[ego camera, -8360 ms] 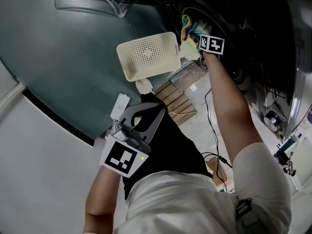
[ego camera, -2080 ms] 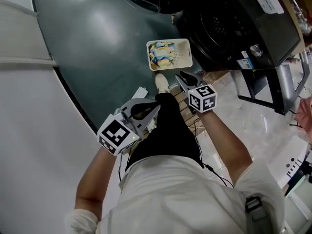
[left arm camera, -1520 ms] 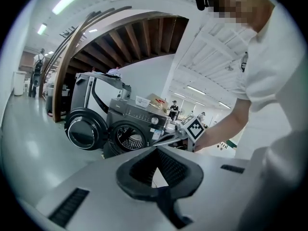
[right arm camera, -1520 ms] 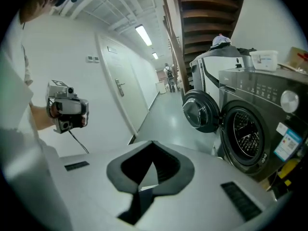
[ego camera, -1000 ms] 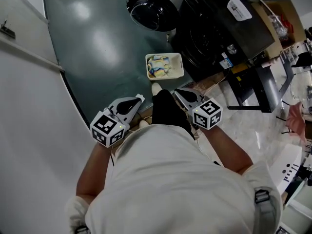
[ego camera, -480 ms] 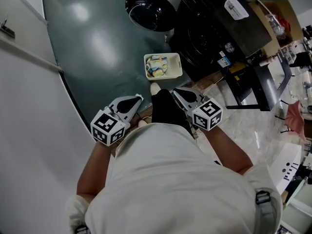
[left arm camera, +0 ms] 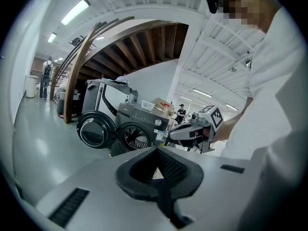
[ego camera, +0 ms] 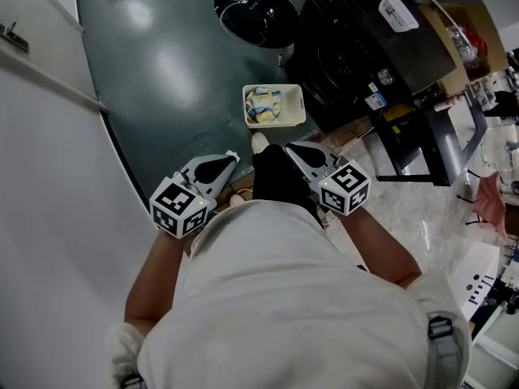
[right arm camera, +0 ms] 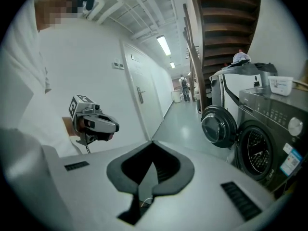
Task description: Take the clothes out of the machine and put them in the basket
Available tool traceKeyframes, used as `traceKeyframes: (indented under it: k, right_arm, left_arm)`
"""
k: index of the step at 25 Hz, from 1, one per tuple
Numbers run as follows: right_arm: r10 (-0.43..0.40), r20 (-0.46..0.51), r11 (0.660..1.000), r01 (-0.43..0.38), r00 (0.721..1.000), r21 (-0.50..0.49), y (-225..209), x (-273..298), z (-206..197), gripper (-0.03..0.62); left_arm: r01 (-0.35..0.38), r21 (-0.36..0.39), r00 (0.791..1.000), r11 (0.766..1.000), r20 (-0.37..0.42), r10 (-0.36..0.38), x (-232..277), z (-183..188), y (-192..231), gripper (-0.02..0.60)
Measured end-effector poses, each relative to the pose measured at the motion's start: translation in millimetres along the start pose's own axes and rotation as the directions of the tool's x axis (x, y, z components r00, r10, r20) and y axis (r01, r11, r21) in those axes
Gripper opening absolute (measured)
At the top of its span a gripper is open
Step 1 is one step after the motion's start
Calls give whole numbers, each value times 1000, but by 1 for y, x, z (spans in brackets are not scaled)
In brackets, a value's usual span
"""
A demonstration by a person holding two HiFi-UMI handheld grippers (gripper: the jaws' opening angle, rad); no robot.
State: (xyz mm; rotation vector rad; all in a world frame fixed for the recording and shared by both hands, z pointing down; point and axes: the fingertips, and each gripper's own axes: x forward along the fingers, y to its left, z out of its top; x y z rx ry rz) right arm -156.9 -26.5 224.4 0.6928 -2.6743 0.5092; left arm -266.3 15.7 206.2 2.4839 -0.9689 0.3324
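The white basket point(ego camera: 293, 92) stands on the dark green floor in front of the black washing machine point(ego camera: 357, 43), with colourful clothes point(ego camera: 263, 104) lying in it. The machine's round door point(ego camera: 255, 3) hangs open, and the drum point(left arm camera: 137, 139) shows no clothes that I can make out. My left gripper point(ego camera: 230, 158) and my right gripper point(ego camera: 290, 148) are both shut and empty. They are held close to my body, well short of the basket. The left gripper view shows the right gripper point(left arm camera: 174, 134), and the right gripper view shows the left gripper point(right arm camera: 114, 126).
A white wall point(ego camera: 49, 177) runs along the left. A black stand point(ego camera: 422, 148) and loose cables lie right of the machine. My dark trouser leg and shoe point(ego camera: 259, 143) are between the grippers. Another machine point(right arm camera: 226, 88) stands behind the open door point(right arm camera: 217, 124).
The clothes my right gripper held at the drum now lie in the basket. I have stood up and drawn both grippers back. Over the last second almost nothing moved.
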Motion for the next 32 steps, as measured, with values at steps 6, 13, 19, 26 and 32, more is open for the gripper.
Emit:
traceKeyframes:
  k: [6,13,19,26,32]
  right_arm:
    - [1,12,1000,-1,1000,-8,7,-3,1,5]
    - [0,11,1000,0,1000,-13,12,-5,-1,5]
    - [4,12,1000,-3,1000,-26,12,-4,-3,5]
    - [25,0,999,-25,1000,-23,14,2,-4,5]
    - [38,-10,999,-38,999,-34,10,13,-6,5]
  left_arm:
    - [3,-3,1000,1000,-10,-3,-4,-6,-4,-3]
    - [6,2,1000,1000,-14,-6,-8,-8,-5,-3]
    - [1,4,1000,1000,-7,-1,-8,-11,-4,-3]
    - [-15,-15,1000,1000,-12,15,-12,-14,-3,-3]
    - [-19,-26,999,999,-31,18,-13,-26,3,-3]
